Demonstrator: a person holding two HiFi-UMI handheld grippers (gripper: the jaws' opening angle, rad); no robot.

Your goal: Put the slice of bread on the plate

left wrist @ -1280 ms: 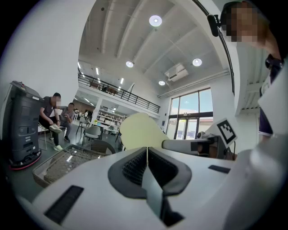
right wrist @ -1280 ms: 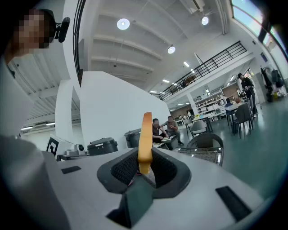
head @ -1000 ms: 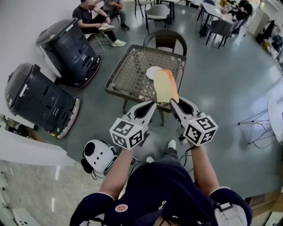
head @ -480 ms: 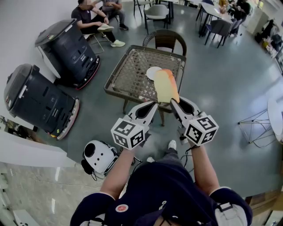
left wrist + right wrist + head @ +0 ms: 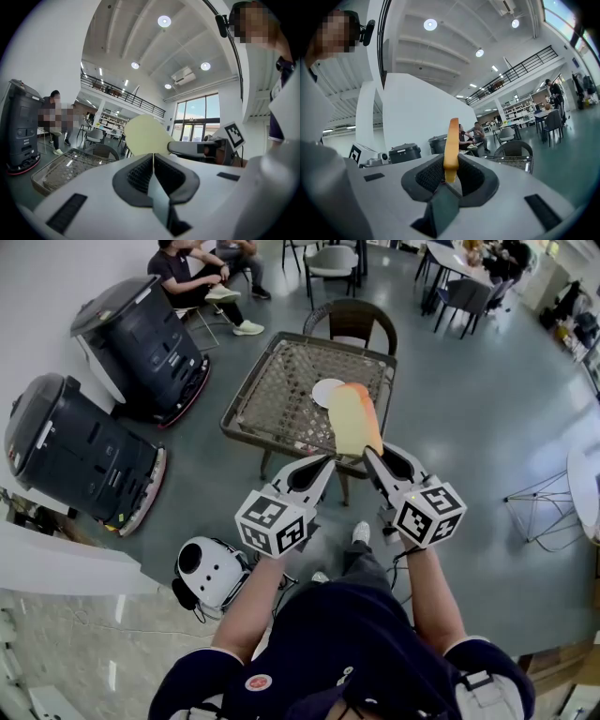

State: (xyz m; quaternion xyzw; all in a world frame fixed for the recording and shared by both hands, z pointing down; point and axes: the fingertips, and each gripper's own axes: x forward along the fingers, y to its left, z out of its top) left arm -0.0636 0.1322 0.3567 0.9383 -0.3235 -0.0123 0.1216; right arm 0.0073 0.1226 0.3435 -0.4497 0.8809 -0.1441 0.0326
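The table (image 5: 272, 395) lies ahead of and below both sets of fingertips, with the plate (image 5: 323, 392) on it. This looks like the carrying step: the right gripper (image 5: 368, 456) pinches the bread (image 5: 352, 423) upright, and the left gripper (image 5: 324, 461) is closed and empty. The next move calls for reaching forward, lowering over the plate and letting go.

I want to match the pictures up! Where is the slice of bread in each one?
Head view: the slice of bread is at the centre, sticking out from the right gripper over the table's near edge.
Left gripper view: it is the pale rounded shape at the centre, beyond the left gripper.
Right gripper view: it is edge-on at the centre, pinched between the fingers.
Shared landmark: the wicker table.
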